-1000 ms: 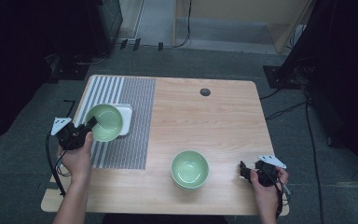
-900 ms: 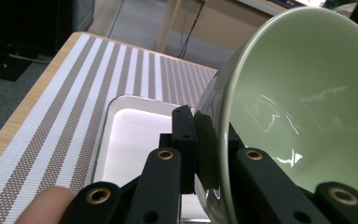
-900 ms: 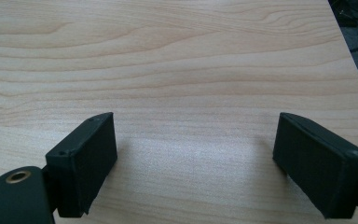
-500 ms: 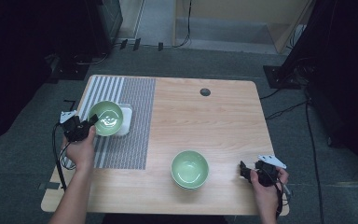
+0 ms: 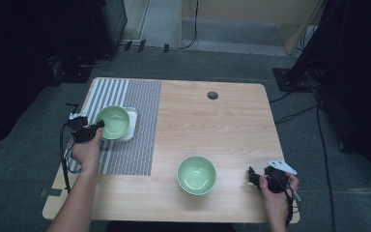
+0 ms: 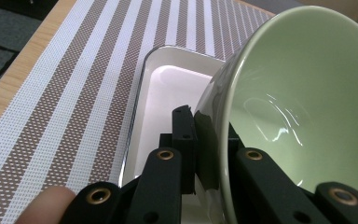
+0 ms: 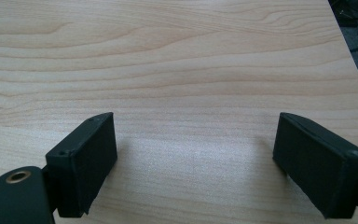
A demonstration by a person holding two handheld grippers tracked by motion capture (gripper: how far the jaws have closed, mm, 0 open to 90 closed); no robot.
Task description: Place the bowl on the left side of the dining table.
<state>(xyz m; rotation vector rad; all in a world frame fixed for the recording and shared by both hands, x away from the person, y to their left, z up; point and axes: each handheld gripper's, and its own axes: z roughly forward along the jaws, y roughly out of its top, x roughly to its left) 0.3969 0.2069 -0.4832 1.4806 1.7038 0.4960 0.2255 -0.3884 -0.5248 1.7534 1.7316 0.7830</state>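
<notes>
High view: at a wooden surface (image 5: 232, 125), a person's left gripper (image 5: 92, 128) has its fingers clamped on the near rim of a green bowl (image 5: 112, 122), held over a white tray (image 5: 131, 123) that lies on a striped mat (image 5: 136, 121) at the surface's left side. Left gripper view shows the grip up close: one finger (image 6: 186, 140) outside the bowl wall, the other inside, rim pinched between, bowl tilted w/ its foot low over the tray's hollow. Whether the foot touches the tray yet can't be told. A rim pinch likely suits a bowl too wide to span; the tilt follows from holding it by one edge. Bowl is empty, a glossy sheen inside; tray has nothing else in it. A second green bowl (image 5: 196, 174), also empty, sits on bare wood near the front edge, approx. midway between the hands. Right gripper (image 5: 255, 177) rests by the front right corner, its fingers (image 7: 86, 158) spread wide over bare wood, gripping nothing — prob. waiting its turn at the second bowl.
</notes>
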